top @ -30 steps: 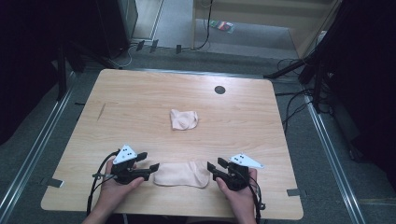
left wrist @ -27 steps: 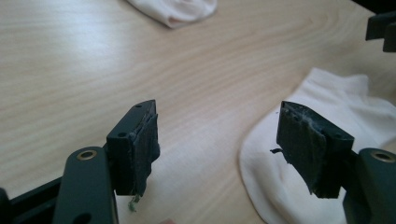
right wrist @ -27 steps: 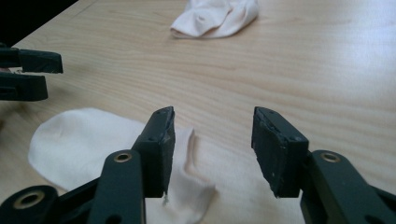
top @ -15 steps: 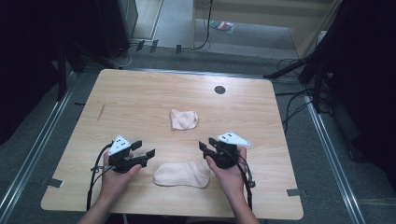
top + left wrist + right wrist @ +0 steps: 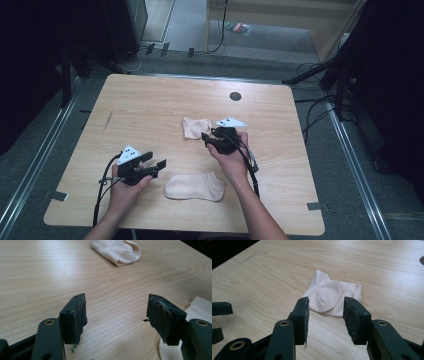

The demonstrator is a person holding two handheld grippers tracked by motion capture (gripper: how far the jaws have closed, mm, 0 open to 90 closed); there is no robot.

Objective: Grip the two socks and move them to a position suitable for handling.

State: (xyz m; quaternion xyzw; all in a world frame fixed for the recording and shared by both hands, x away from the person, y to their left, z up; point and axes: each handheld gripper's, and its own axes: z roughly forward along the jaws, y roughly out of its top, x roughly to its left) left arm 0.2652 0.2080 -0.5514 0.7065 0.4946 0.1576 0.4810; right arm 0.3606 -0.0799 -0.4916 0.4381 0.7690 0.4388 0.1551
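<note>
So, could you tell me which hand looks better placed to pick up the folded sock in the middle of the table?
The right. Its tongs are open and aimed at the folded sock just ahead. The left tongs sit back near the flat sock, farther from the folded one.

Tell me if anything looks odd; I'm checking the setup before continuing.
The far sock lies crumpled, while the near sock lies flat. The left tongs' pads are frayed, threads hanging off.
</note>
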